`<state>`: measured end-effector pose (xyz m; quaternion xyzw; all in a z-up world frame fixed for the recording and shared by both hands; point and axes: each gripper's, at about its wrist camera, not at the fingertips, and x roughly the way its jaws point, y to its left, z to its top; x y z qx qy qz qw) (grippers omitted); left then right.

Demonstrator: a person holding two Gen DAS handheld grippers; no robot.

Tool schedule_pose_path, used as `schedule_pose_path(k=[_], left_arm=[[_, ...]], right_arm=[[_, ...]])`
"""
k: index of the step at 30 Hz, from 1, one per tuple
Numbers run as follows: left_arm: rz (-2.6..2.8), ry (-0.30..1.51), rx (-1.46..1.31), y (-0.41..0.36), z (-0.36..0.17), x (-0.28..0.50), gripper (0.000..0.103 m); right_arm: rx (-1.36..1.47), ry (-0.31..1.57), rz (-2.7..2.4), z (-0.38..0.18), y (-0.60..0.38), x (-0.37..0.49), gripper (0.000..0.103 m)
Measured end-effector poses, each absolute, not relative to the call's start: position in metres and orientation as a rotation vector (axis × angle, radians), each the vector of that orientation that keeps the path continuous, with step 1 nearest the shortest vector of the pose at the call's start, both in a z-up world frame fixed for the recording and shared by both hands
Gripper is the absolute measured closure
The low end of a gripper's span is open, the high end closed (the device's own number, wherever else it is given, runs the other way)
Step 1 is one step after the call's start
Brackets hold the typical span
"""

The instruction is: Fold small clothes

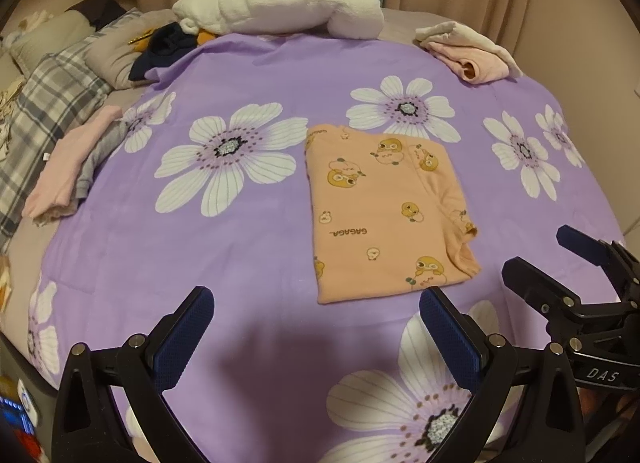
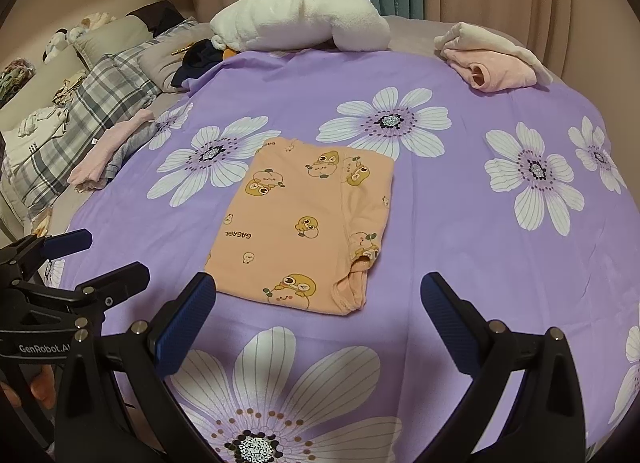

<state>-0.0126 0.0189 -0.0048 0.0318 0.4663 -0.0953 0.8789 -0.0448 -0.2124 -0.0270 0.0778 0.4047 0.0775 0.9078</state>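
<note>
A small orange shirt [image 1: 384, 207] with duck prints lies folded into a rectangle on the purple flowered sheet [image 1: 248, 247]. It also shows in the right wrist view [image 2: 304, 223]. My left gripper [image 1: 316, 323] is open and empty, held just short of the shirt's near edge. My right gripper [image 2: 318, 315] is open and empty, also just short of the near edge. The right gripper shows at the right in the left wrist view [image 1: 560, 259], and the left gripper at the left in the right wrist view [image 2: 104, 259].
A white fluffy blanket [image 1: 280, 3] lies at the far edge. A pink and cream pile of clothes [image 1: 472, 51] sits far right. Folded pink and grey clothes [image 1: 72, 167] lie at the left edge beside plaid pillows [image 1: 44, 103]. Curtains hang behind.
</note>
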Motion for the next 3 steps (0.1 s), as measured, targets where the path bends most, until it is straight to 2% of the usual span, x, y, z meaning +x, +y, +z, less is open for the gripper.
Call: schedule_pose_path(k=[3], left_arm=[[-0.196, 0.971, 0.070, 0.0178, -0.0044, -0.0122, 0.002]], right_arm=[[0.164, 0.836, 0.162, -0.0263, -0.2118, -0.0452, 0.000]])
